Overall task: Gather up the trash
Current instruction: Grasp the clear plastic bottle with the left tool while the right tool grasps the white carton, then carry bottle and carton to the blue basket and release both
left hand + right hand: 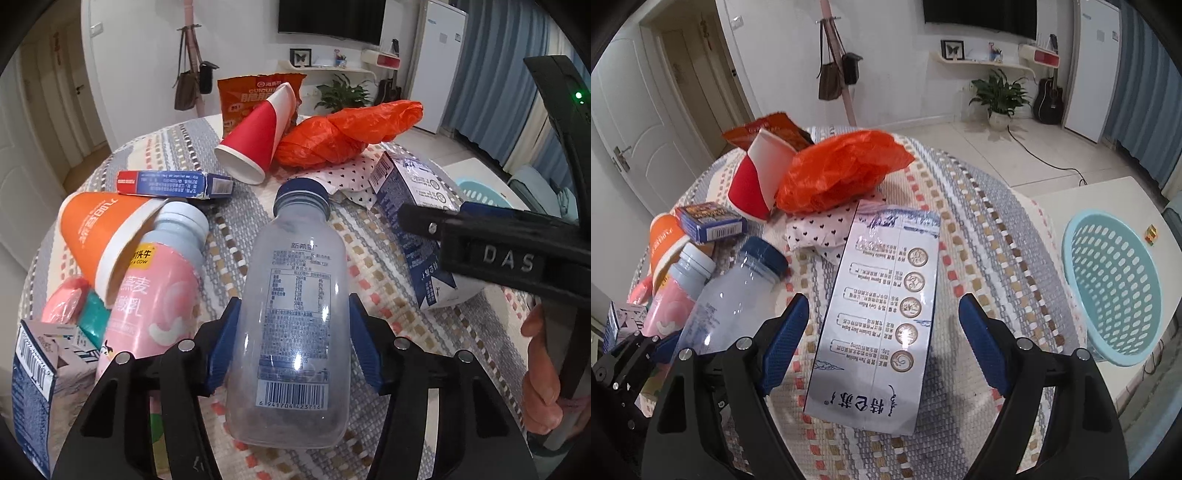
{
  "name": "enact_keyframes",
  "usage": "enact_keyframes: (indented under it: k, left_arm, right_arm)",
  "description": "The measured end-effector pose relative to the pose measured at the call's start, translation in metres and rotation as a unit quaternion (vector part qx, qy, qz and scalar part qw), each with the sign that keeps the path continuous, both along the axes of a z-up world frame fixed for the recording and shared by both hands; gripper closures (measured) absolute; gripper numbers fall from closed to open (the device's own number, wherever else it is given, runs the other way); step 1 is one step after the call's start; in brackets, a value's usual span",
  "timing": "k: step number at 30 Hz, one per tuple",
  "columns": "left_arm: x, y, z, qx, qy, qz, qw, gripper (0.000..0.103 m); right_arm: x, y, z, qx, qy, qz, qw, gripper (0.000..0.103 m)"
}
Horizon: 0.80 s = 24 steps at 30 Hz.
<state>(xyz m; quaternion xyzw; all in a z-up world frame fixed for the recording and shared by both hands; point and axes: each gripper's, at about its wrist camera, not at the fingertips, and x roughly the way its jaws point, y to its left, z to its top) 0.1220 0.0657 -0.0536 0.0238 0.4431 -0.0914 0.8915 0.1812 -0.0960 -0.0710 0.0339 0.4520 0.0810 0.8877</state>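
Note:
My left gripper (pixel 293 343) is shut on a clear plastic bottle (pixel 295 314) with a dark blue cap; its blue pads press both sides of the bottle, which lies on the woven tablecloth (pixel 229 236). The bottle also shows in the right wrist view (pixel 727 306). My right gripper (pixel 882 339) is open, its pads on either side of a white and blue milk carton (pixel 882 314) lying flat, not touching it. The carton (pixel 417 218) and the right gripper (pixel 491 247) show in the left wrist view at the right.
Around lie a pink yoghurt bottle (pixel 155 302), an orange cup (pixel 99 236), a red cup (pixel 255 140), an orange plastic bag (pixel 343 136), a blue box (pixel 173 182), a snack bag (pixel 251 92) and a small carton (pixel 37 373). A light blue basket (pixel 1115 288) stands on a white table at the right.

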Motion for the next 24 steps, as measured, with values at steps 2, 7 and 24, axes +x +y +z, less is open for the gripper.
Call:
enact_keyframes:
  k: [2,7,24]
  left_arm:
    - [-0.001,0.001,0.000,-0.007,-0.002,0.005,1.0000,0.049]
    - [-0.014,0.002,0.009,-0.036,-0.029,0.004,0.9989,0.050]
    - [-0.018,-0.084,0.098,-0.087,-0.146,-0.065,0.9833,0.050]
  right_arm:
    - [-0.001,0.001,-0.001,-0.003,0.004,0.002,1.000,0.035]
    - [-0.010,-0.005,0.001,0.003,-0.003,0.009,1.000,0.048]
    - [-0.049,-0.126,0.088,0.034,-0.135,-0.081,0.987,0.050]
